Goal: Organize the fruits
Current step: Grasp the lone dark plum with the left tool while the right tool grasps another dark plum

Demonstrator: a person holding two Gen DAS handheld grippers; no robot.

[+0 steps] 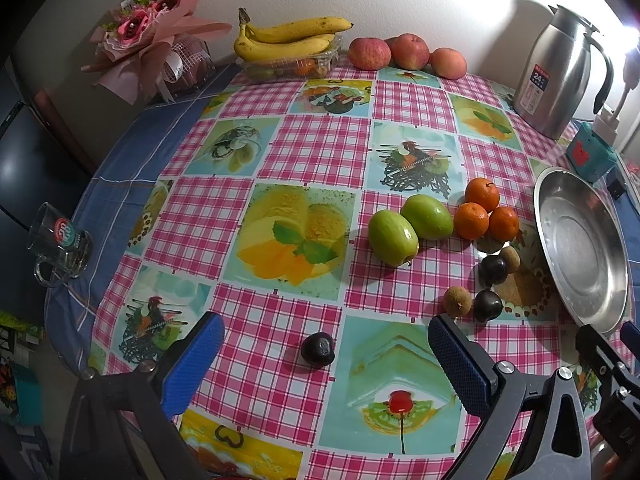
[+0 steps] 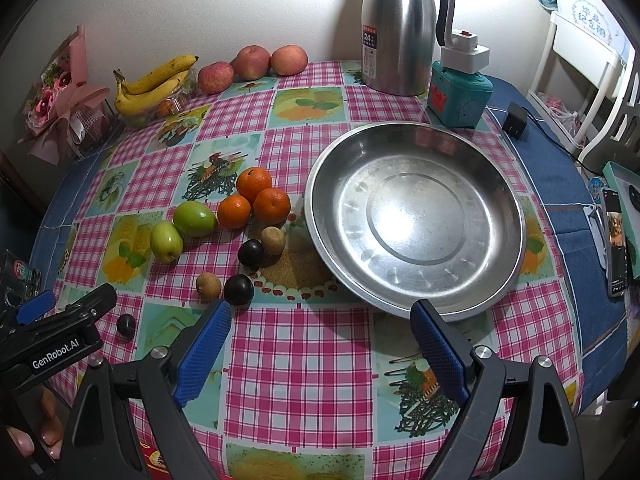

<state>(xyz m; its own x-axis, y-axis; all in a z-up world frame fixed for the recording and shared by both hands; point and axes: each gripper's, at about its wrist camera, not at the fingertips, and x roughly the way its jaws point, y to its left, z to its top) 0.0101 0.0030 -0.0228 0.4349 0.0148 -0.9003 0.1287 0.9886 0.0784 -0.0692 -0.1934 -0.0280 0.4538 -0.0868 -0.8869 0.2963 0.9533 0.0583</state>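
My left tool (image 1: 326, 364) hangs spread wide and empty over the near edge of the table (image 1: 304, 148), and just ahead of it a small dark round plum (image 1: 317, 349) lies alone, apart from the other fruit. Further right toward the middle sit two green oval fruits (image 1: 410, 228) touching each other, then three small orange mandarins (image 1: 484, 212) bunched together, and nearer me two more dark plums (image 2: 245, 272) mixed with two small brown round fruits (image 2: 240, 264), all just beside the wide shallow steel dish (image 2: 416, 216). That dish holds nothing, so I judge the sorting has hardly begun: every loose fruit is left to be gathered, most likely into it. My right tool (image 2: 320, 354) is likewise released and carries nothing, poised at the near edge in front of the dish's rim. Along the far edge, by the wall, lie a bunch of yellow bananas (image 1: 284, 38) on a clear plastic tray, then three red apples (image 1: 406, 54), then a tall steel vacuum jug (image 2: 396, 28) and a teal box (image 2: 458, 94) toward the far right corner. The table wears a pink-checked cloth printed with dessert pictures over a blue one; a glass mug (image 1: 58, 246) stands at the left edge, a pink paper bouquet (image 1: 150, 36) beyond the far left corner, a phone (image 2: 615, 240) at the right edge.
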